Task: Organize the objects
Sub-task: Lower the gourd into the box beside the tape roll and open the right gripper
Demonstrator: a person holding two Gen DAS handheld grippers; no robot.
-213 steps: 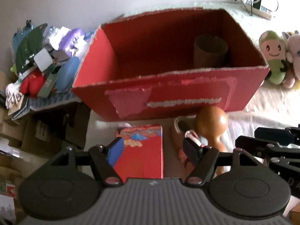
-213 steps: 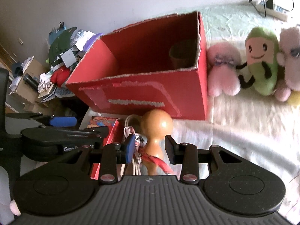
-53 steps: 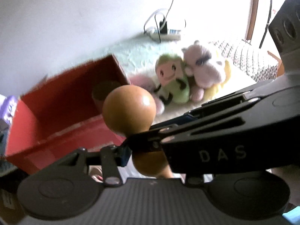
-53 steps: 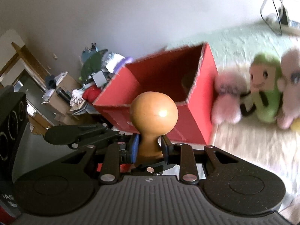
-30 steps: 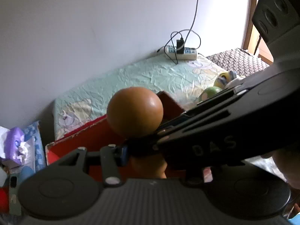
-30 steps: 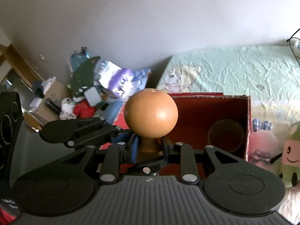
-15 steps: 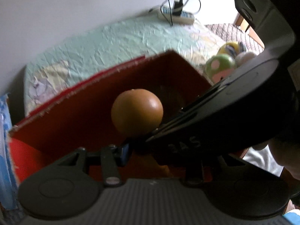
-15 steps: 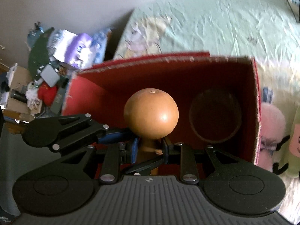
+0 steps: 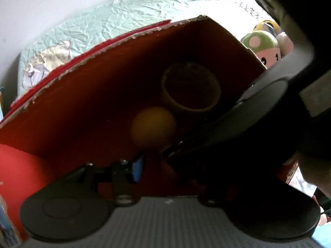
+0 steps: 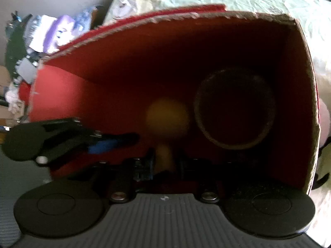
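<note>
Left claw (image 10: 115, 142) now reaches into the red box (image 10: 62, 86) from the left; whether it is spread I cannot tell. Right claw (image 10: 164, 161), half a second ago above the box, has gone down inside it, pinching the stem of the wooden knob (image 10: 167, 116). Just right stands the brown cup (image 10: 234, 142). Release seems the next step.

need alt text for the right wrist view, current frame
The right tool holds a wooden ball-headed peg by its stem, lowered inside an open red cardboard box, beside a dark round cup standing in the box. The left tool reaches in from the left; the picture is dim and blurred.
</note>
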